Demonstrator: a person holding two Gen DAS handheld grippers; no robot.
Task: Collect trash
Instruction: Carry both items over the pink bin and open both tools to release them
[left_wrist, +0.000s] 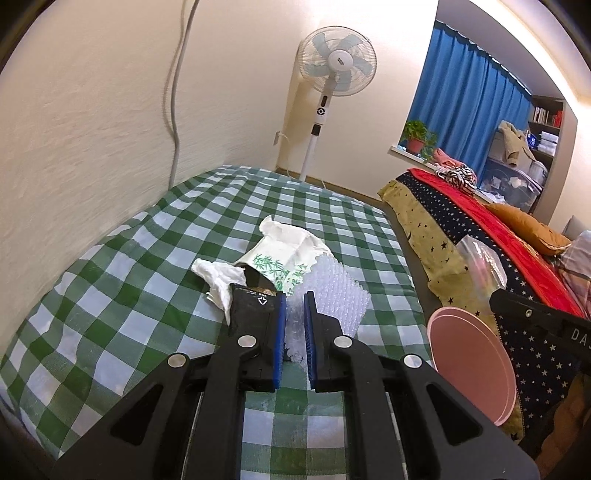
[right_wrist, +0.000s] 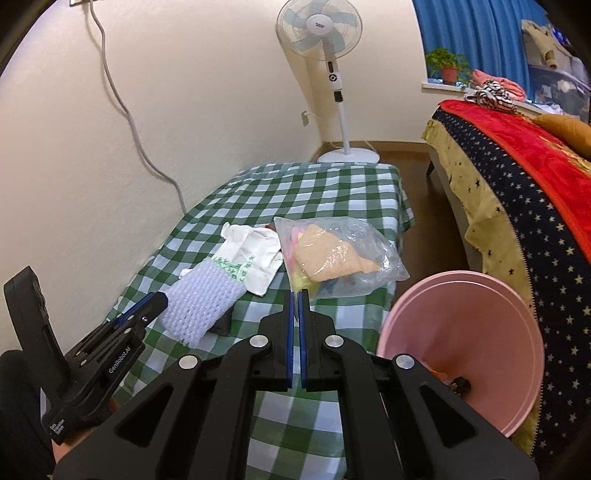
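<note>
**A:** Noted the green-and-white checked cloth-covered counter (left_wrist: 110, 295) first, set against the wall and carrying the litter. Anything beside it?

**B:** Found a round pink plastic bin (right_wrist: 461, 332) just off its right edge, mouth tipped toward the tools, probably to make dropping easy. Made out a few scraps at the bottom.

**A:** And the crumpled clear plastic bag of tan and pink bits (right_wrist: 340, 258)?

**B:** Hung pinched by one edge in the right tool (right_wrist: 296, 293), closed almost fully on the thin film. Held up near the bin, and judged ready for dropping in.

**A:** Spotted the rest?

**B:** Saw a white paper bag printed with green bamboo (left_wrist: 284, 254) lying on the cloth, untouched. Saw the white foam mesh sleeve (left_wrist: 332, 291) clamped in the left tool (left_wrist: 294, 297), parted only narrowly around its squashed end. Could not tell whether clear of the cloth. Noticed a crumpled white tissue (left_wrist: 218, 277) just beside that tool, not yet collected.
</note>
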